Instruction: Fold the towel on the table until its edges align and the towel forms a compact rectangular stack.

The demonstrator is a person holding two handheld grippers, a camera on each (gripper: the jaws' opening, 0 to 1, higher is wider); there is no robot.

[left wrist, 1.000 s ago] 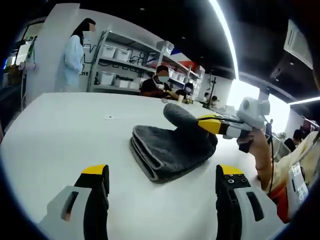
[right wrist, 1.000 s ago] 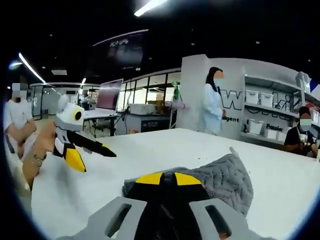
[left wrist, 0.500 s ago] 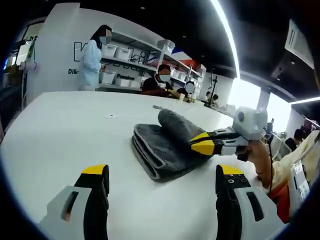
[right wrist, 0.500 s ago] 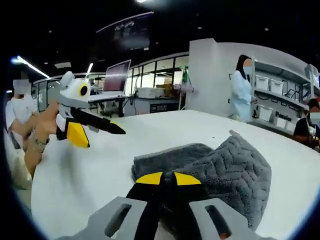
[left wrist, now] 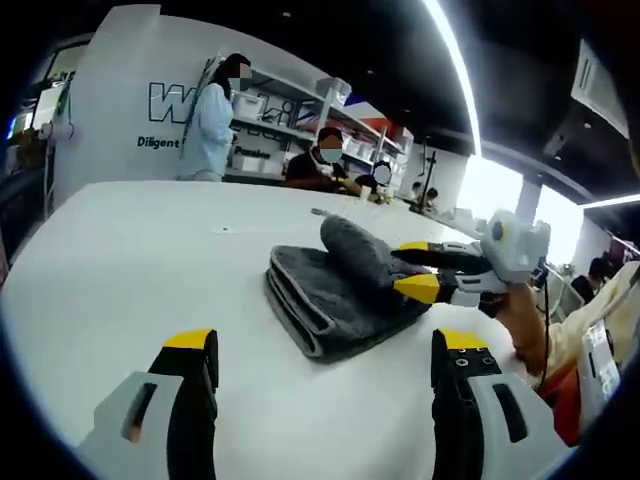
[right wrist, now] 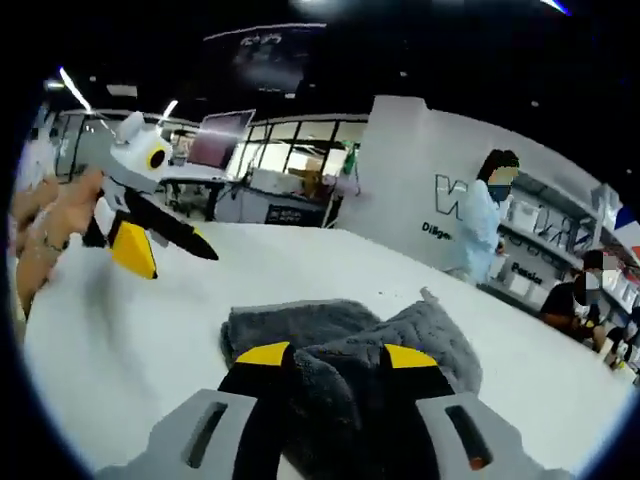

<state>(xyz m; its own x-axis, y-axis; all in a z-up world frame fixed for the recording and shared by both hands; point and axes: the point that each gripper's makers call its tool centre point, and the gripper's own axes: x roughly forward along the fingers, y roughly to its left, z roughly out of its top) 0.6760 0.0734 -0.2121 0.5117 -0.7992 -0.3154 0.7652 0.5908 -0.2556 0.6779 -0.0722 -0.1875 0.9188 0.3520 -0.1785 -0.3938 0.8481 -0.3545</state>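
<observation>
right tongs [right wrist: 325,352] now parted over the towel [left wrist: 335,290], where half a second back sat pinched shut on the grey cloth; seen from the left gripper view as well [left wrist: 413,268], yellow tips apart with the raised flap between or just beside them, no longer clamped. so, by the look of it, a release just made: flap carried over and let go onto the stack. flap not yet flat though, standing up as a rounded hump on the far right part of the pile, with a small corner poking up at the far side in the right gripper view. towel itself lying near the middle of the white table [left wrist: 120,250], already doubled into a thick pad, layered edges showing along the near left side. left tongs [left wrist: 325,345] wide open, hovering well short of the towel over bare table, touching nothing; visible too at the far left of the right gripper view [right wrist: 160,238], held up in a hand. judged close to done but not finished: hump likely needing a press down and the edges a check for alignment before calling the stack compact. people and shelves in the background, well apart from the work.
</observation>
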